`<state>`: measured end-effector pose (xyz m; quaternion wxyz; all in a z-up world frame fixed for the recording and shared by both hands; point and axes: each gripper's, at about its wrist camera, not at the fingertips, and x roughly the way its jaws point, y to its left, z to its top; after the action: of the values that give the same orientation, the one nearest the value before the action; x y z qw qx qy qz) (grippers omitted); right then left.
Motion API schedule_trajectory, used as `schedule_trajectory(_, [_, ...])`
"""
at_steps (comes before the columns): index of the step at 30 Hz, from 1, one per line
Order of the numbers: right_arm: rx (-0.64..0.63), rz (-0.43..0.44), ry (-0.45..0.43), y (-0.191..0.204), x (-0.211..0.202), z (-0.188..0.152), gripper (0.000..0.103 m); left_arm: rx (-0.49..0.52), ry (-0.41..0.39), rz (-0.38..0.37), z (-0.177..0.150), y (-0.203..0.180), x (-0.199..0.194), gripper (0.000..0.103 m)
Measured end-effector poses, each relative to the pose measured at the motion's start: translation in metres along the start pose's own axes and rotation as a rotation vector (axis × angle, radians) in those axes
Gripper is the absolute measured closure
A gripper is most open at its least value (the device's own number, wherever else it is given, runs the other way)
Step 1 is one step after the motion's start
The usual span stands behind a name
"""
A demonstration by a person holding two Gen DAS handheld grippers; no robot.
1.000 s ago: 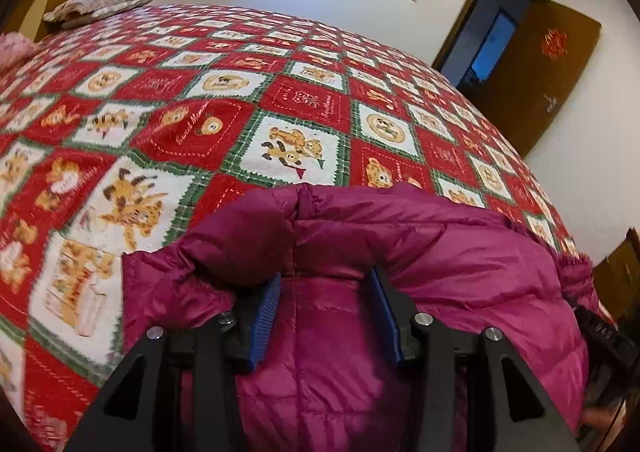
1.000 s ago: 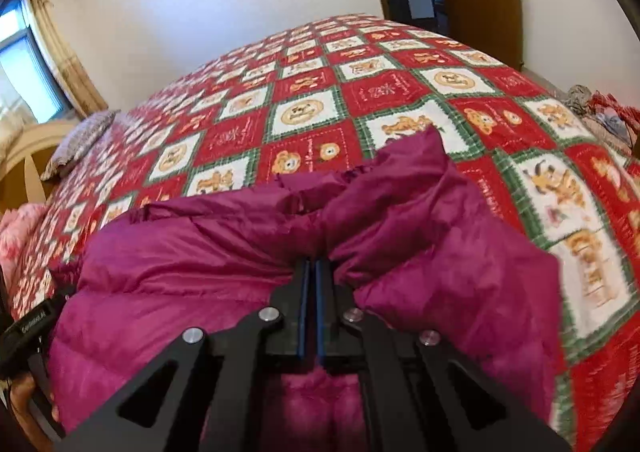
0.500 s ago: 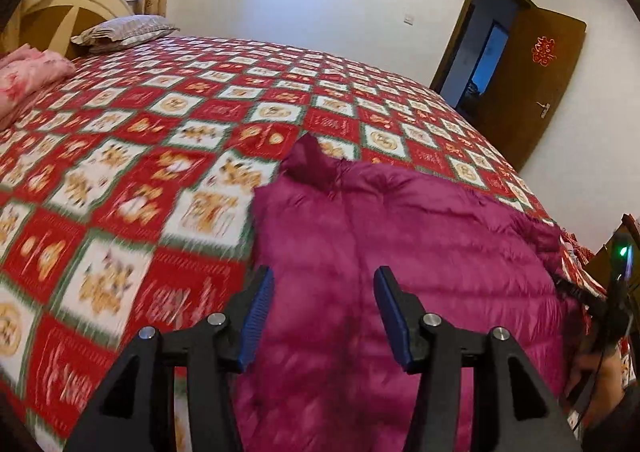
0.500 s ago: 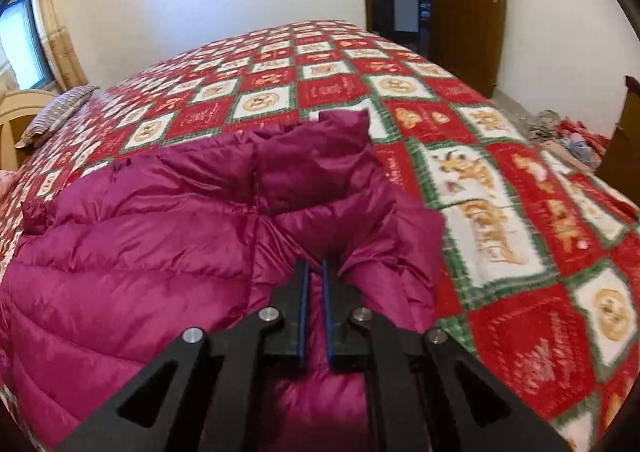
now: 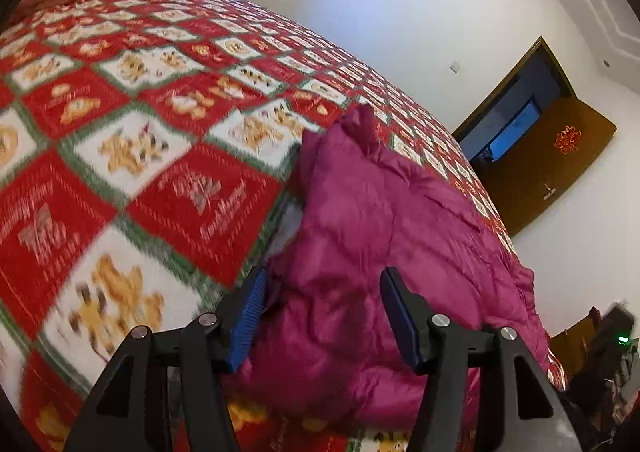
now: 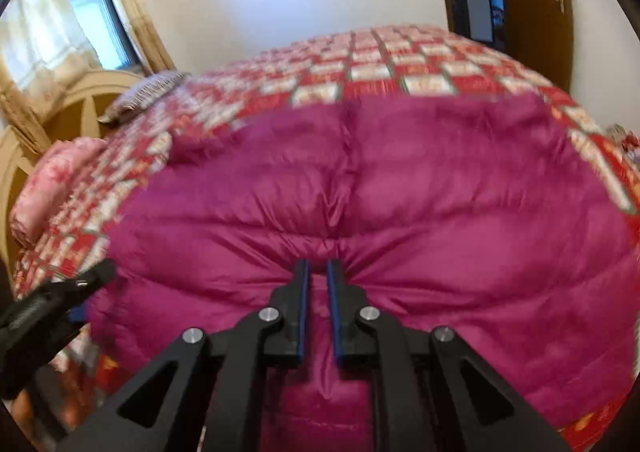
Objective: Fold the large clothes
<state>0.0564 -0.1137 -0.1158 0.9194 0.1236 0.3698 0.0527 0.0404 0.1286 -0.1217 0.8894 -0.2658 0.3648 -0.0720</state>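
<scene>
Bedroom, white walls, brown door standing ajar; a bed (image 5: 168,188) under a red, white and green patchwork quilt carries the work.

Item: one large magenta down jacket (image 6: 400,192), quilted and puffy, lying on the near part of the bed with its near edge toward the person. It appears already doubled over once — a judgement from the thick rounded near edge. A pointed corner (image 5: 360,120) sticks up at the far end in the left wrist view.

Left hand-held gripper (image 5: 320,312): jaws spread and opening, straddling the jacket's left near corner; the blue pads do not press the fabric.

Right hand-held gripper (image 6: 316,312): jaws nearly together, with magenta fabric puckering toward the tips. Whether the pads actually pinch a fold cannot be told for certain, as the view is blurred.

Step in hand, as judged: taking the near edge to make the next fold.

Handling notes:
- Down fill is slippery and springy — bite deep, through all layers.
- Both corners should be held before any lift, or the fold will skew.
- Press trapped air out so the fold stays flat.
</scene>
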Motion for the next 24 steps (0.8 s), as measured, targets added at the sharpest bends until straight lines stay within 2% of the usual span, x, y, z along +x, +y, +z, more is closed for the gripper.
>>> schedule_trajectory(2, [0.011, -0.004, 0.011, -0.003, 0.007, -0.003, 0.092, 0.023, 0.012, 0.009, -0.007, -0.002, 0.006, 0.040])
schedule_trajectory(7, [0.018, 0.007, 0.031, -0.006, 0.010, -0.001, 0.093, 0.055, -0.032, 0.034, -0.016, -0.007, 0.006, 0.038])
schedule_trajectory(9, [0.019, 0.006, 0.026, -0.005, 0.009, -0.001, 0.093, 0.054, -0.033, 0.034, -0.015, -0.011, 0.009, 0.025])
schedule_trajectory(12, [0.001, -0.013, 0.016, 0.000, 0.006, -0.008, 0.093, 0.036, -0.013, -0.025, -0.005, -0.018, 0.021, 0.023])
schedule_trajectory(14, [-0.002, -0.017, 0.015, 0.000, 0.007, -0.009, 0.093, -0.007, -0.004, -0.122, -0.002, -0.020, 0.028, 0.023])
schedule_trajectory(16, [0.023, 0.008, 0.016, -0.005, 0.008, -0.009, 0.093, -0.006, 0.015, -0.194, -0.001, -0.027, 0.033, 0.029])
schedule_trajectory(18, [0.075, 0.059, 0.022, -0.014, 0.008, -0.009, 0.094, 0.051, 0.024, -0.206, 0.000, -0.038, 0.034, 0.046])
schedule_trajectory(21, [0.144, 0.121, 0.033, -0.027, 0.008, -0.009, 0.096, 0.142, 0.000, -0.228, 0.003, -0.061, 0.023, 0.056])
schedule_trajectory(24, [0.183, 0.158, 0.045, -0.033, 0.007, -0.008, 0.097, 0.239, -0.022, -0.250, 0.007, -0.088, 0.013, 0.059])
